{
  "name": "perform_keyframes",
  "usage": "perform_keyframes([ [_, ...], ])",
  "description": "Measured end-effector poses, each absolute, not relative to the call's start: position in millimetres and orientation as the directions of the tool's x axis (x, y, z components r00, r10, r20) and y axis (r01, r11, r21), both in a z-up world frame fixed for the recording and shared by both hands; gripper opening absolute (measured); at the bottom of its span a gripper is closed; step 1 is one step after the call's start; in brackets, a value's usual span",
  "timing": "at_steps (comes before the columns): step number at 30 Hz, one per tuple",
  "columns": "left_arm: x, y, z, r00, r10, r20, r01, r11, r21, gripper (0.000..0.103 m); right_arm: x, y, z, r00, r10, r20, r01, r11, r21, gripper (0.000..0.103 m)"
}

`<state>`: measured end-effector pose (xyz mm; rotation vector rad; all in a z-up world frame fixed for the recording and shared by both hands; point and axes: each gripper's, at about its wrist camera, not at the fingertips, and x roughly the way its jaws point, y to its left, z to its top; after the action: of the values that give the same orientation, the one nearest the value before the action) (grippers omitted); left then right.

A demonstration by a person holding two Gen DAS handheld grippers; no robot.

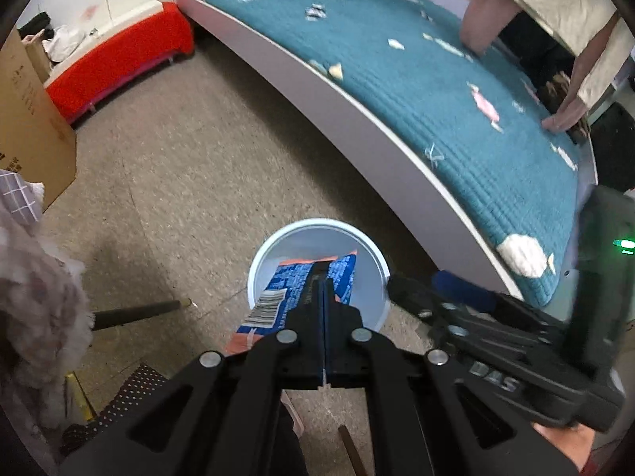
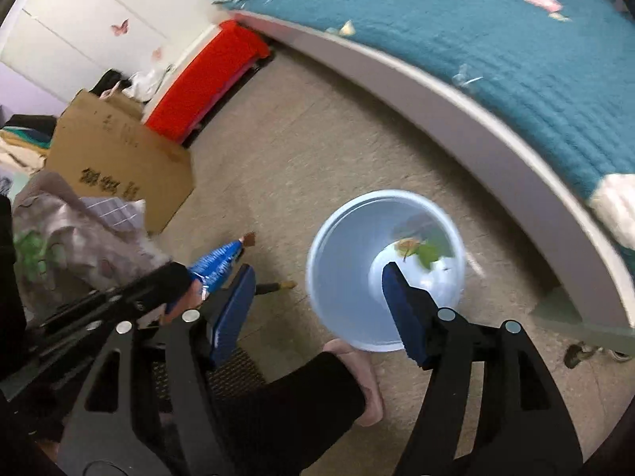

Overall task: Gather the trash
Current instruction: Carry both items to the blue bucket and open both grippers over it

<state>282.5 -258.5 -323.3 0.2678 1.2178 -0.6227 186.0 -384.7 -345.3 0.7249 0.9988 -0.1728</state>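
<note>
Beige carpeted floor [image 1: 190, 166] runs beside a low bed [image 1: 456, 91] with a teal quilt, and on it stands a pale blue bin [image 1: 373, 261]. Over the bin's mouth, in the left wrist view, hangs a blue and orange snack wrapper [image 1: 278, 293] with a barcode, pinched between the pressed-together jaws of the left hand-held gripper [image 1: 324, 277]; the wrapper sticks out to the left of the jaws and past their tips, its far end above the bin's inside. From the right wrist view the same wrapper [image 2: 218, 261] shows to the left of the bin [image 2: 341, 261], clear of its rim.

Spread wide with nothing between its blue pads, the right hand-held gripper [image 2: 317, 281] points down at the bin, its right pad over the opening. Green and brown leaves [image 2: 420, 250] lie inside the bin, blurred.

Scraps of paper and a pink candy wrapper [image 1: 486, 105] are scattered across the quilt. A cardboard box [image 2: 119, 166] and a red bench [image 2: 210, 83] stand farther off.
</note>
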Motion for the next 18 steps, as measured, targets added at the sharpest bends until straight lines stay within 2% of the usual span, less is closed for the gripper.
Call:
perform_keyframes([
  [5,286,-271,-339,0.155,-0.306,-0.939,0.585,0.795,-0.163,0.001,168,-387,-330,0.567,0.014,-0.824,0.505,0.784,0.361,0.068],
  [11,292,-287,-349,0.121,-0.315,-0.941,0.582,0.791,-0.19,0.004,149,-402,-322,0.599,-0.039,-0.8,0.542,0.756,0.368,0.07],
  [13,292,-293,-347,0.114,-0.324,-0.939,0.587,0.785,-0.199,0.028,144,-407,-319,0.607,-0.048,-0.793,0.551,0.745,0.377,0.07],
  [14,292,-294,-346,0.119,-0.324,-0.938,0.587,0.785,-0.197,0.057,141,-409,-318,0.608,-0.053,-0.792,0.555,0.741,0.377,0.07],
  [15,290,-294,-341,0.153,-0.318,-0.936,0.585,0.793,-0.174,0.063,140,-411,-316,0.612,-0.056,-0.789,0.558,0.737,0.381,0.07],
  [18,287,-291,-332,0.188,-0.313,-0.931,0.579,0.801,-0.152,0.065,135,-413,-310,0.612,-0.06,-0.788,0.56,0.737,0.379,0.071],
])
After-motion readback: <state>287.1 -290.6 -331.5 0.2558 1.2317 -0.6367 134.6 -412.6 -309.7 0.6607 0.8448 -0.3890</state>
